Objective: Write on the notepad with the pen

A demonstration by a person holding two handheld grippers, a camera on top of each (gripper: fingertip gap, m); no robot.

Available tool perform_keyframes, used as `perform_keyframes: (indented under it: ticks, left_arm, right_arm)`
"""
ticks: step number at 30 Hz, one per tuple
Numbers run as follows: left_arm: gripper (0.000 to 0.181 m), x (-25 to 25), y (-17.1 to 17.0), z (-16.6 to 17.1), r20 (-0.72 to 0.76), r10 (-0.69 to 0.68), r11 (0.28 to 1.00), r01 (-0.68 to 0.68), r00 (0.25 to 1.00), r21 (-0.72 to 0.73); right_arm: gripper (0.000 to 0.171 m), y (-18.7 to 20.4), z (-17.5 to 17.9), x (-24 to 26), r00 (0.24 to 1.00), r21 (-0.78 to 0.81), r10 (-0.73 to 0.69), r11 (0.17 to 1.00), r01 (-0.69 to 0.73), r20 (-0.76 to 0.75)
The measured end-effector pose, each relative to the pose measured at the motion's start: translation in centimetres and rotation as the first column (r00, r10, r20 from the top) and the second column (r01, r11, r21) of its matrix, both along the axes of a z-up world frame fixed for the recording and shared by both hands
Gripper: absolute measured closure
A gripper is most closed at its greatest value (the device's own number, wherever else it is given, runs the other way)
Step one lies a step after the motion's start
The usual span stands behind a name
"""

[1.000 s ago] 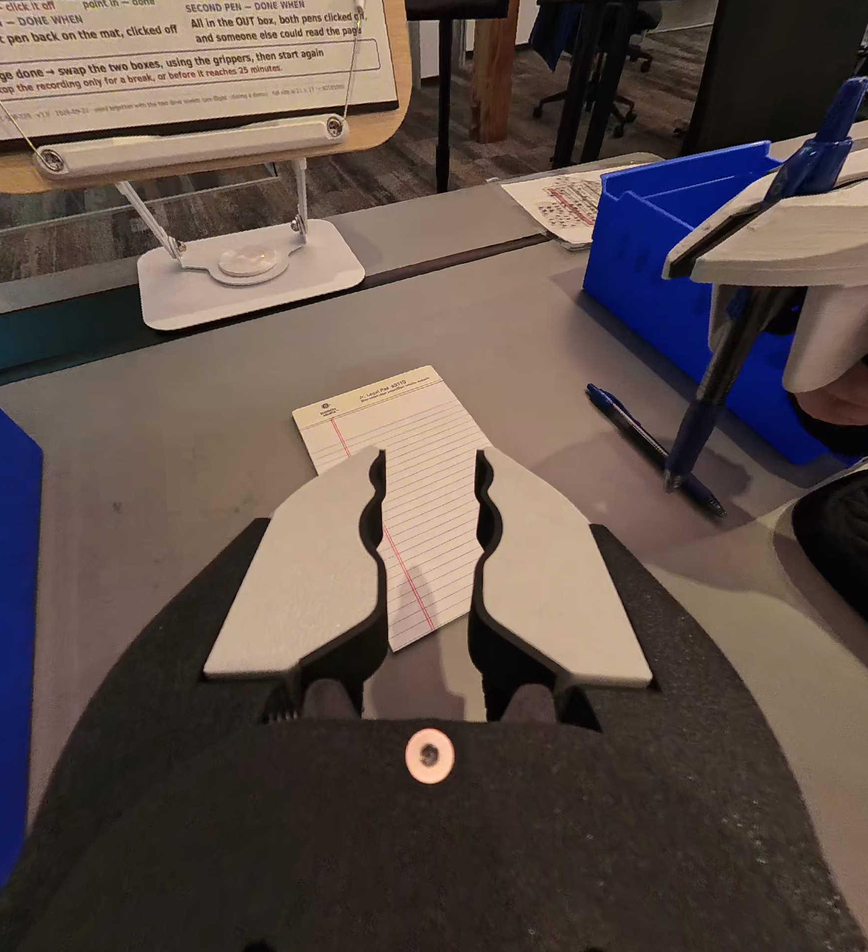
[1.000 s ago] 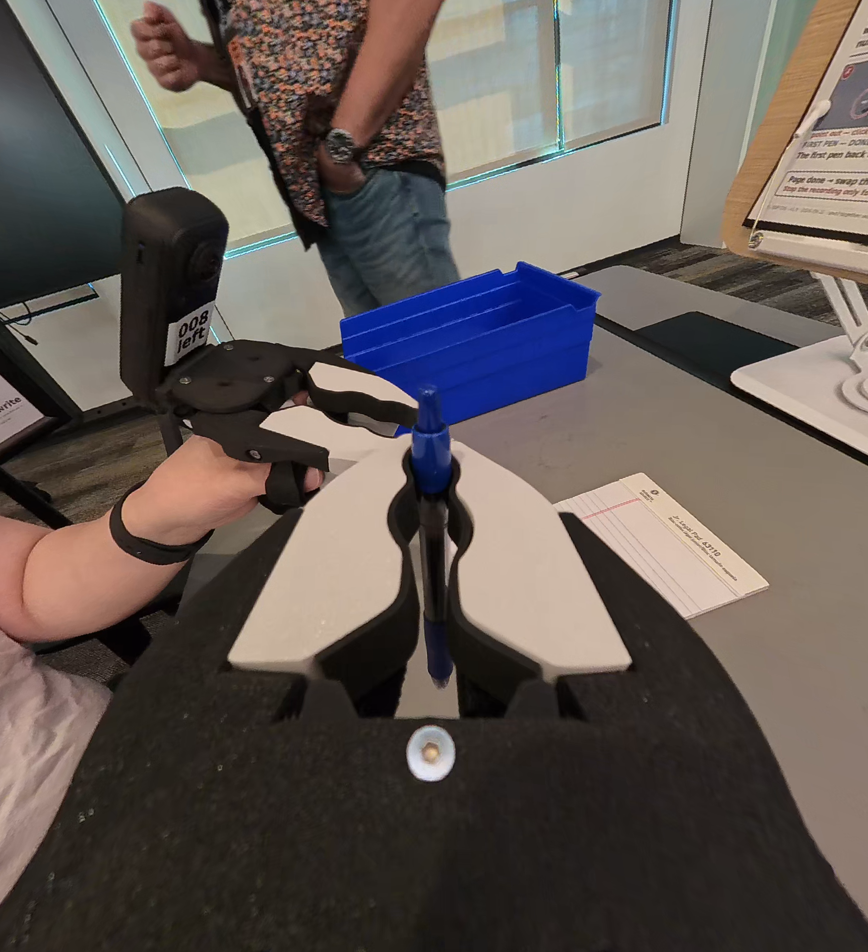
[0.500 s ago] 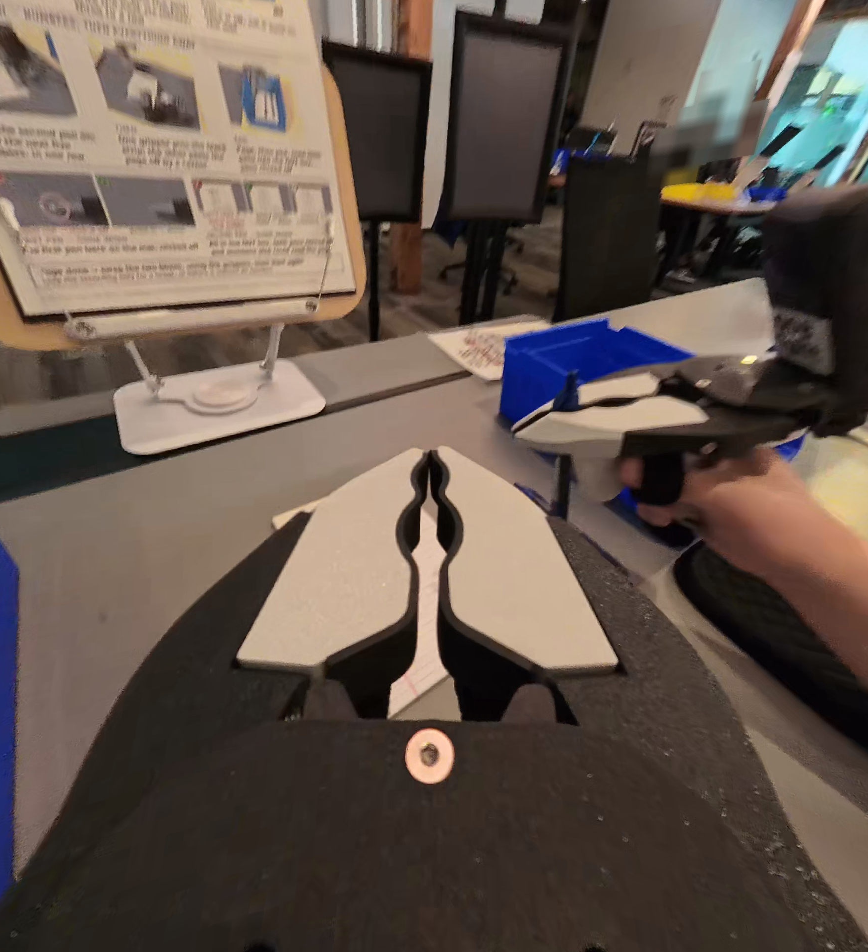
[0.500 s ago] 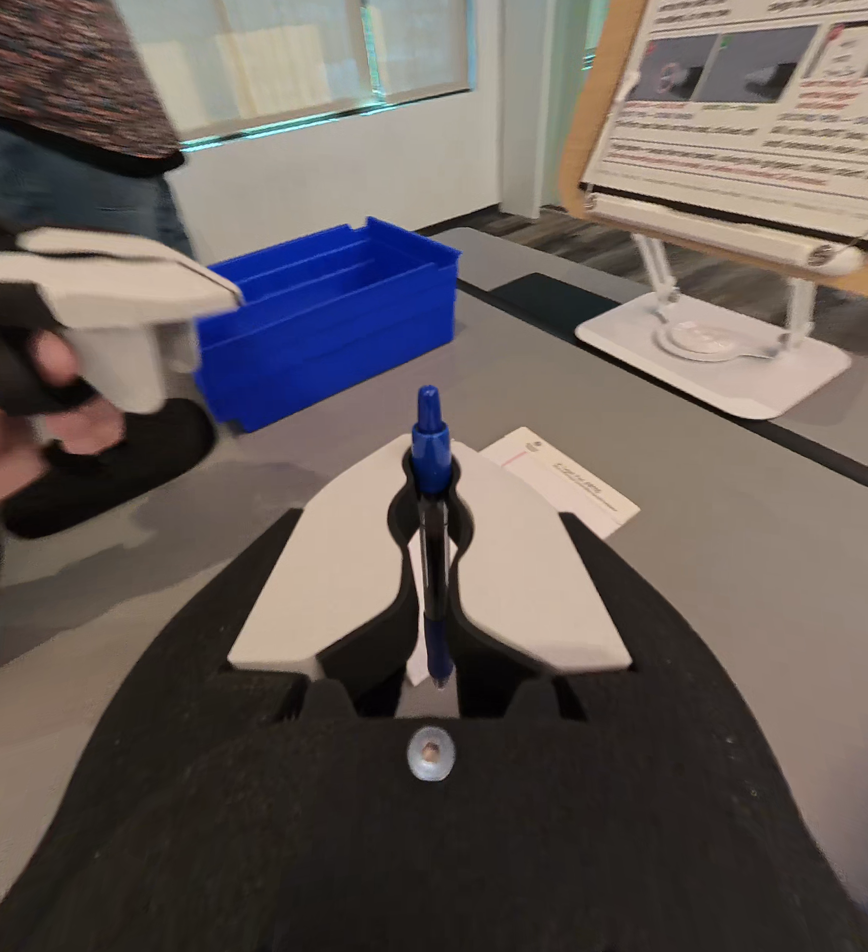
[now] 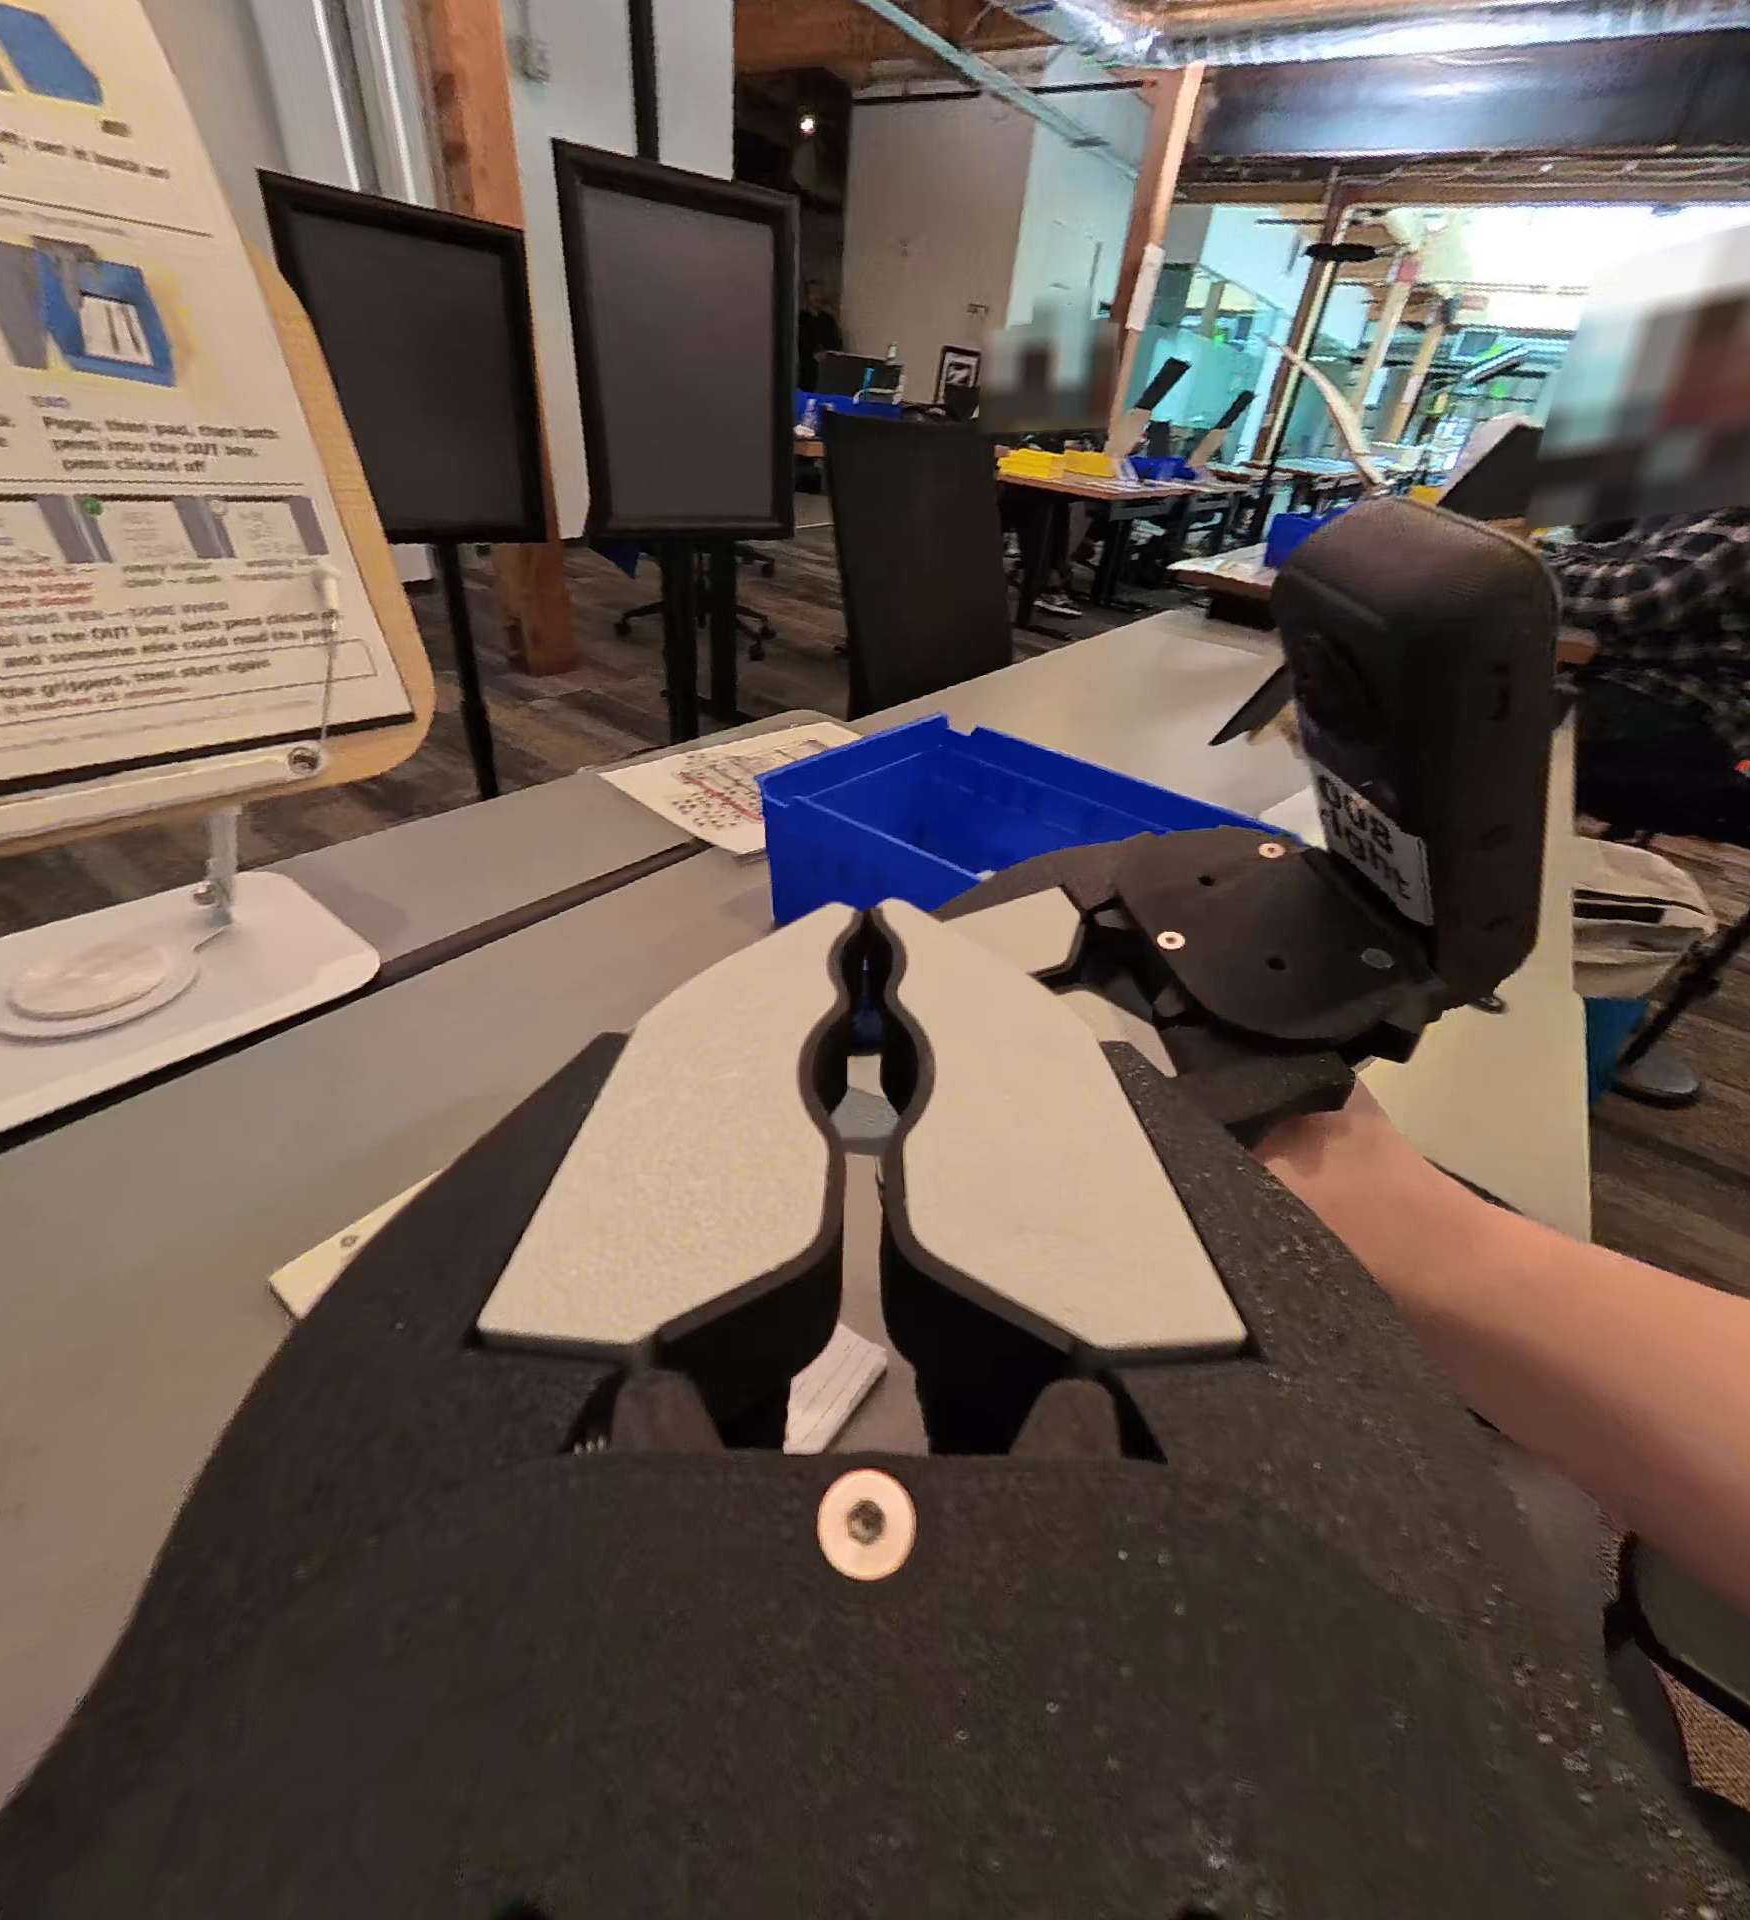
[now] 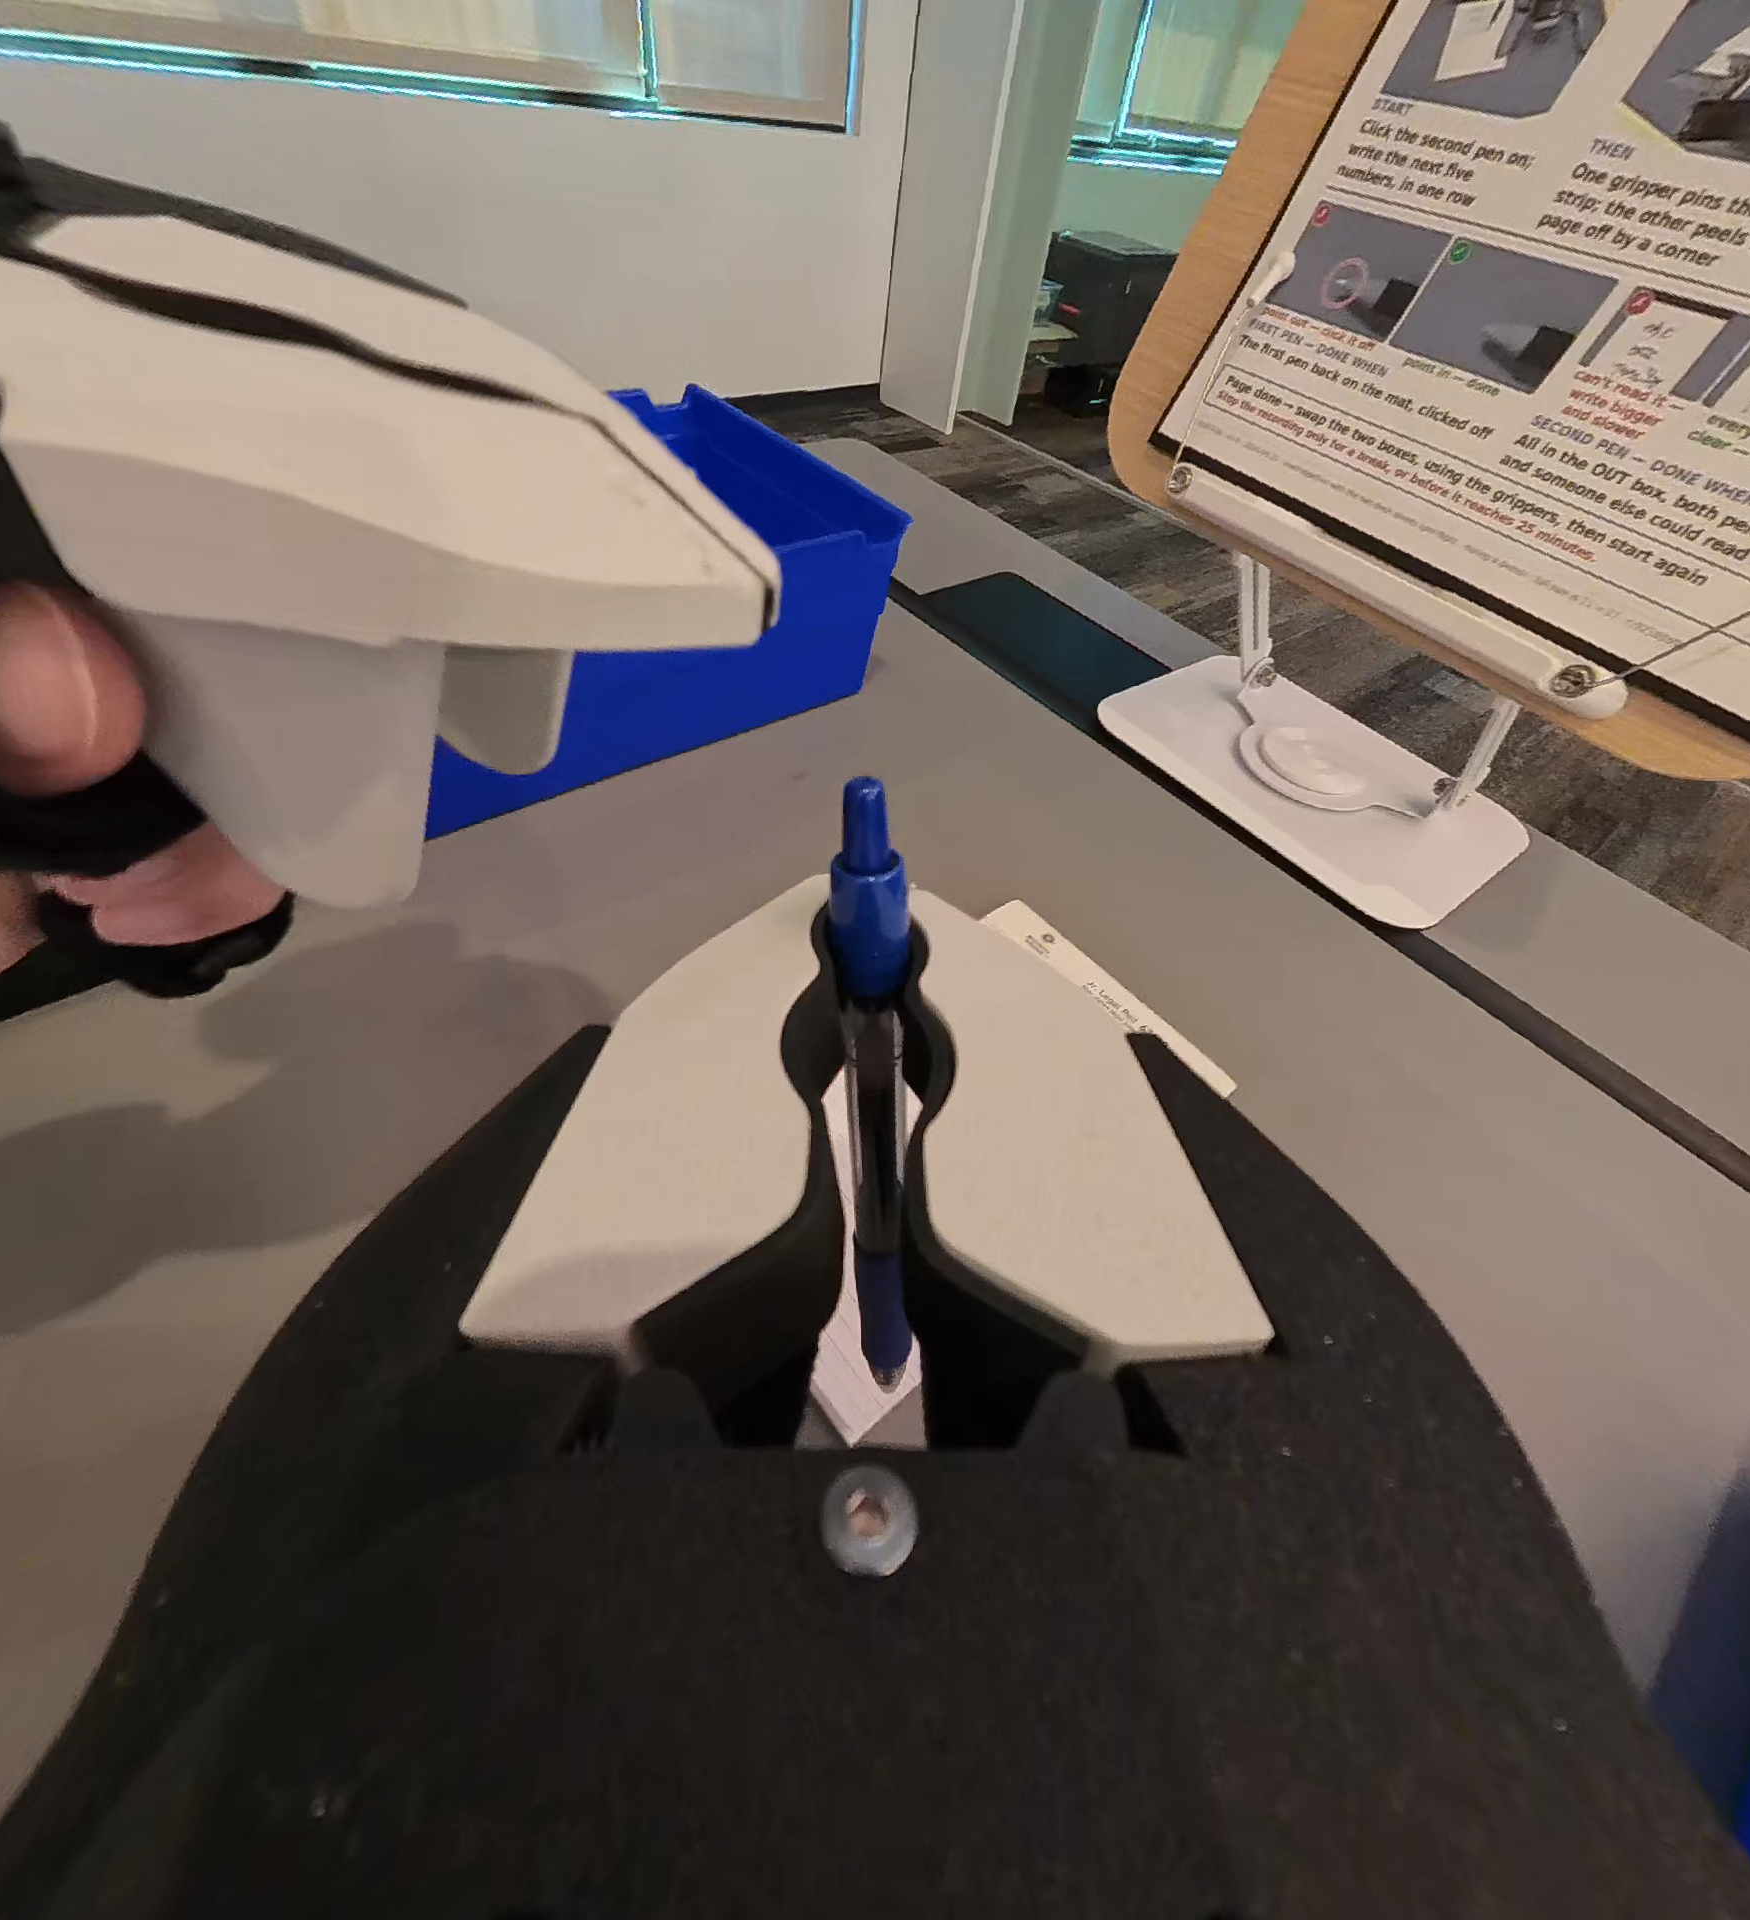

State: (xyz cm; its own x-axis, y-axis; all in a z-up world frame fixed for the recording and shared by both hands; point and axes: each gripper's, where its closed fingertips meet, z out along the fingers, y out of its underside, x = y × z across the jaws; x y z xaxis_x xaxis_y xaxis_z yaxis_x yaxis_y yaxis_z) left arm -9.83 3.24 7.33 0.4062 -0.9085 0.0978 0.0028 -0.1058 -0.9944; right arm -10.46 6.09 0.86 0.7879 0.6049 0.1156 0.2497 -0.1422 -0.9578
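My right gripper [image 6: 866, 935] is shut on a blue click pen [image 6: 876, 1091] that it holds upright, clicker end up. The pen's tip hangs just over a lined white notepad [image 6: 1110, 997] on the grey table. My left gripper [image 5: 866, 920] is shut and empty, raised above the table. In the right wrist view it [image 6: 762, 592] sits up and to the left of the pen's clicker, apart from it. In the left wrist view the notepad [image 5: 331, 1262] is mostly hidden under the fingers. The right gripper's black body [image 5: 1266, 935] is just beyond on the right.
A blue bin [image 5: 954, 821] stands behind the right gripper, and another blue bin [image 6: 746, 665] behind the left one. An instruction board on a white stand [image 6: 1318, 800] is at the table's far side. A printed sheet [image 5: 705, 779] lies by the bin.
My left gripper has shut, risen and tilted up off the notepad, towards the pen's top. My right gripper has carried the pen over the notepad.
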Motion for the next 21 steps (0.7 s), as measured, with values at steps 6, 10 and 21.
perform_keyframes:
  ticks: [6,10,21]
  left_arm:
    - [0.181,-0.6,1.2,0.8,0.060,-0.014,0.999,0.016,0.998,-0.032]
    - [0.181,-0.3,1.6,0.7,0.042,-0.005,1.000,0.006,0.999,-0.030]
    - [0.181,-0.1,0.2,5.0,0.138,-0.296,0.954,0.299,0.945,-0.001]
  right_arm:
    - [0.166,0.7,0.0,1.7,0.992,0.010,-0.114,0.993,0.114,0.052]
    - [0.166,1.0,-0.4,1.9,0.984,0.012,-0.148,0.989,0.147,0.101]
    - [0.166,-3.0,3.1,0.4,0.893,-0.042,0.319,0.936,-0.349,-0.319]
